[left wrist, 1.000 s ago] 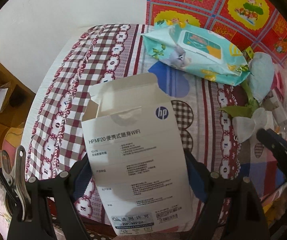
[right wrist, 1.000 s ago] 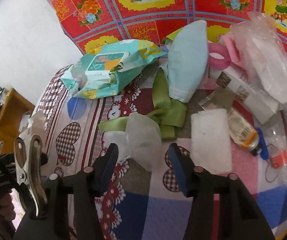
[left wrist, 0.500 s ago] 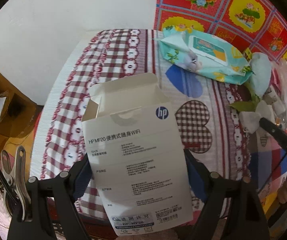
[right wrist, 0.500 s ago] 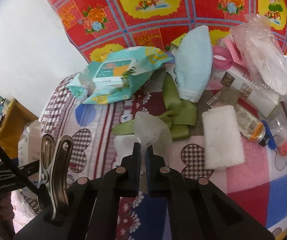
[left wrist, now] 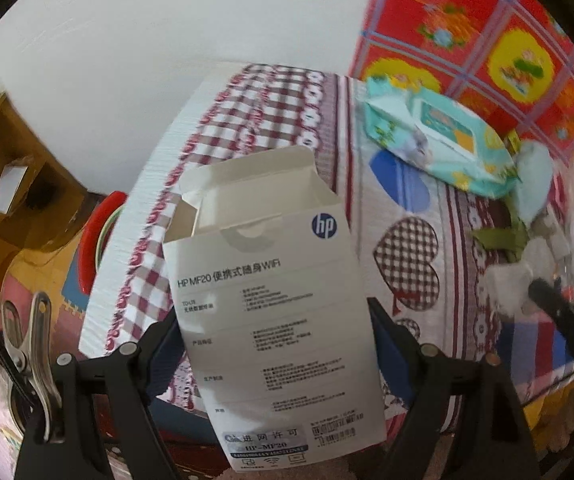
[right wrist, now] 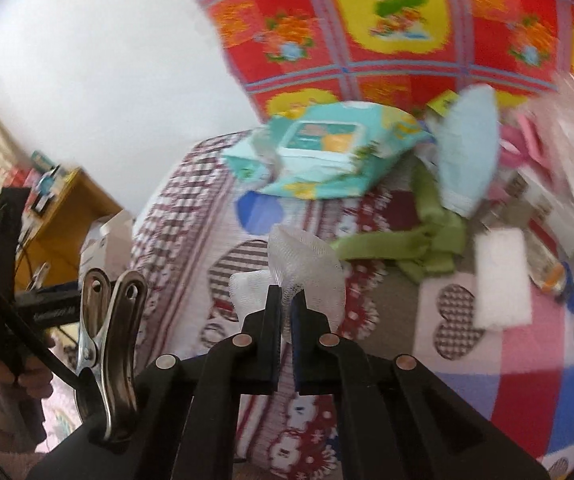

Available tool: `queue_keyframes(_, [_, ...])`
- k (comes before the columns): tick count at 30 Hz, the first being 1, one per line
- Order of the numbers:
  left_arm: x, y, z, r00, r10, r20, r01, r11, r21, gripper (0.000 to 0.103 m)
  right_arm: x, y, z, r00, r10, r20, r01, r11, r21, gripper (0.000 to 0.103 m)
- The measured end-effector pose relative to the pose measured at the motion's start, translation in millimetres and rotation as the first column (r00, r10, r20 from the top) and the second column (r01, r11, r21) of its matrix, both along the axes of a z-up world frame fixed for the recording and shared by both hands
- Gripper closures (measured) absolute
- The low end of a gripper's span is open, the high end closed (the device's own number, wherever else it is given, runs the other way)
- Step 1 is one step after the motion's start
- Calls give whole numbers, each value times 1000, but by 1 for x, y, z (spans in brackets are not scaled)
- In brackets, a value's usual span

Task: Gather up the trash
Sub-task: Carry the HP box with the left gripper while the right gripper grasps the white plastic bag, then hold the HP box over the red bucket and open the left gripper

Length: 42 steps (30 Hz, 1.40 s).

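My left gripper (left wrist: 277,340) is shut on an empty white HP carton (left wrist: 271,308), its top flap open, held above the quilted bed (left wrist: 403,256). In the right wrist view my right gripper (right wrist: 285,300) is shut on a white foam net sleeve (right wrist: 303,264), lifted a little off the bed; a second white piece (right wrist: 247,292) lies just behind it. The right gripper's black tip (left wrist: 555,304) shows at the right edge of the left wrist view, by the white net (left wrist: 507,280). The carton (right wrist: 105,240) and the left tool (right wrist: 27,308) appear at the left of the right wrist view.
On the bed lie a teal wet-wipe pack (right wrist: 327,148), a pale blue pouch (right wrist: 467,152), green ribbon (right wrist: 427,240), a white sponge pad (right wrist: 503,284), bottles and plastic bags (right wrist: 567,152) at right. A red basin (left wrist: 95,240) and wooden cabinet (left wrist: 15,184) stand left of the bed.
My right gripper has closed on the white net sleeve and lifted it off the bed. The left gripper with the carton has drawn back and up; the bed looks farther away.
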<state>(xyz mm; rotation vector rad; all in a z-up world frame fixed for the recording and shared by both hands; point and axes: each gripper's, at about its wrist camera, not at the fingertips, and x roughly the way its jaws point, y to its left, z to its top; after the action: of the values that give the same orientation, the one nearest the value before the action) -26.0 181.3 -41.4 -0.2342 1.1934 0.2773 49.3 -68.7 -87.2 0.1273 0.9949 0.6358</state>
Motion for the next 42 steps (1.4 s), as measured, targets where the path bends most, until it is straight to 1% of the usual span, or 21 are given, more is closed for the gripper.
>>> queue_keyframes(4, [-5, 15, 7, 998, 68, 15, -67, 998, -9, 17, 5, 19, 7, 997, 81, 6, -81, 997, 8, 98])
queue_keyframes(7, [-12, 31, 8, 990, 137, 24, -136, 991, -15, 17, 9, 33, 8, 988, 152, 16, -152, 988, 9, 98])
queue_keyframes(11, [-23, 54, 7, 976, 216, 35, -216, 976, -7, 17, 10, 53, 10, 974, 224, 30, -224, 975, 7, 98])
queue_keyframes(12, [-26, 60, 6, 972, 232, 37, -232, 973, -3, 17, 10, 58, 10, 972, 233, 12, -233, 972, 5, 98])
queue_keyframes(13, [-29, 67, 5, 967, 250, 39, -250, 968, 0, 17, 10, 65, 11, 967, 253, 13, -254, 967, 10, 98])
queue_keyframes(16, [-39, 93, 6, 949, 312, 46, -312, 950, -1, 17, 10, 81, 14, 957, 291, 23, -291, 957, 10, 98])
queue_keyframes(18, [-44, 112, 5, 936, 349, 45, -350, 937, 2, 17, 9, 92, 18, 951, 307, 26, -308, 951, 14, 98])
queue_keyframes(22, [-52, 152, -1, 919, 393, 40, -394, 919, 29, 17, 3, 115, 21, 946, 323, 32, -323, 946, 6, 98])
queue_keyframes(27, [-53, 207, -24, 905, 425, 20, -425, 905, 15, 17, -3, 147, 22, 956, 293, 23, -293, 956, 0, 98])
queue_keyframes(31, [-50, 250, -48, 909, 417, -7, -417, 909, 12, 17, -10, 181, 19, 966, 258, -7, -258, 966, -19, 98])
queue_keyframes(34, [-42, 278, -73, 921, 389, -23, -389, 921, -2, 17, -11, 205, 16, 973, 231, -24, -231, 973, -21, 98])
queue_keyframes(37, [-31, 296, -97, 934, 357, -33, -357, 934, -13, 17, -13, 231, 13, 977, 212, -31, -212, 977, -19, 98])
queue_keyframes(42, [-12, 318, -146, 956, 290, -45, -291, 956, -27, 17, -15, 271, 10, 979, 202, -20, -202, 978, -47, 98])
